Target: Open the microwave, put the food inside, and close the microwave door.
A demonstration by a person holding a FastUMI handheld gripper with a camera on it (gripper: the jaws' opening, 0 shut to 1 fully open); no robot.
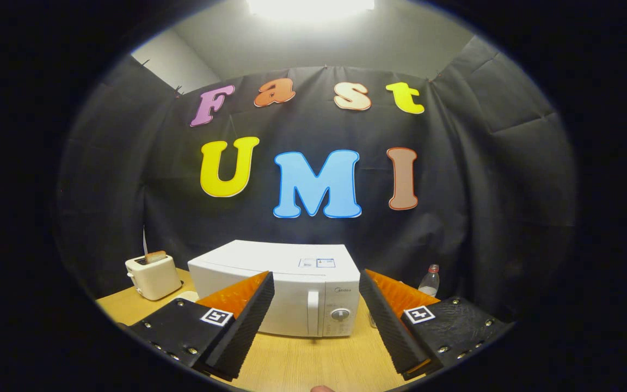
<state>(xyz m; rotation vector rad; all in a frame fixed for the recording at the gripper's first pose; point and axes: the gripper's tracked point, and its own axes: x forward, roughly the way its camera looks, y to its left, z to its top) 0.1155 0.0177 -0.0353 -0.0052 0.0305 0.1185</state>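
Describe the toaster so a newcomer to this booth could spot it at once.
Start at the white microwave standing on the wooden table, beyond the open gripper and its fingers. Beside it, on the side away from the plastic bottle, sits the toaster. It is a small cream box, far smaller than the microwave, with a browned slice sticking out of its top.

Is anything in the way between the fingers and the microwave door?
No, nothing visible. The gripper is open and holds nothing, and just bare table lies between its fingers and the microwave. The door is shut. The toaster and bottle stand off to the sides.
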